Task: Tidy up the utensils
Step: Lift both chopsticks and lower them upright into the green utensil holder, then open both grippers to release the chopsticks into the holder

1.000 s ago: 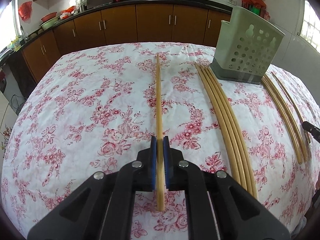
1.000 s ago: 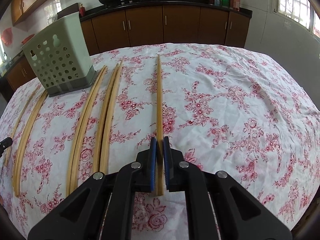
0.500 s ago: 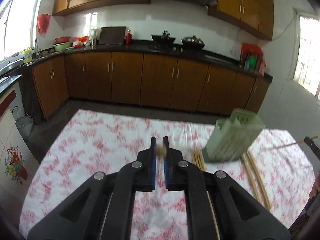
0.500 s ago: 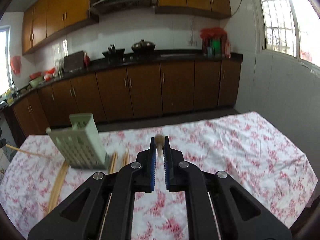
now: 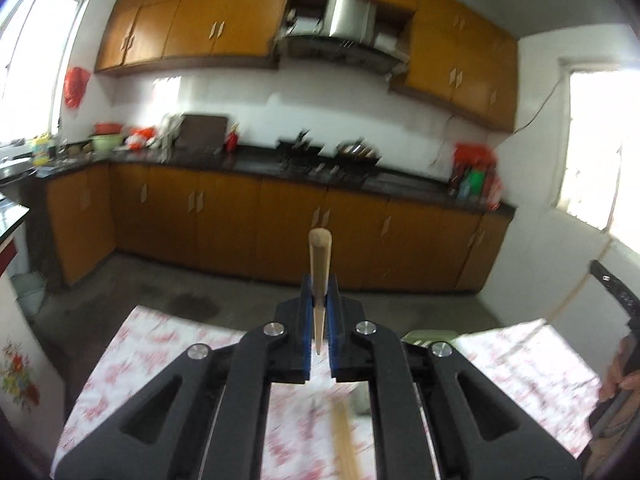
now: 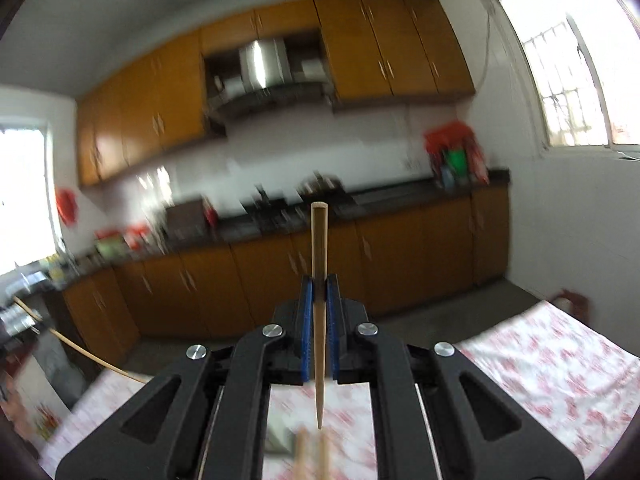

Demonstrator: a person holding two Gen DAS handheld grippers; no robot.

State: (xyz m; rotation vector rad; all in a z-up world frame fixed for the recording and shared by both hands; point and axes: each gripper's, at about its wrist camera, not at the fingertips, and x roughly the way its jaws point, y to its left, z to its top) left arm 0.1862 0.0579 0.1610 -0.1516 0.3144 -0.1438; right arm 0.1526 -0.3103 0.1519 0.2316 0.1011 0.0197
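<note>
Brown kitchen cupboards (image 5: 224, 216) fill the room behind, and the worktop with its flowered cloth (image 6: 560, 364) lies low in both views. Each hand-held gripper is raised and tilted up, I think to lift its stick clear before carrying it toward a holder. The left hand-held gripper (image 5: 319, 312) is closed on one chopstick (image 5: 319, 264), blunt end up. The right hand-held gripper (image 6: 319, 320) pinches another chopstick (image 6: 319, 280) the same way, its thin tip pointing down.

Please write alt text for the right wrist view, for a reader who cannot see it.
A black two-finger gripper with blue pads clamps one thin wooden chopstick, raised above a table with a red floral cloth. Behind it, blurred, stand orange-brown kitchen cabinets.
</note>
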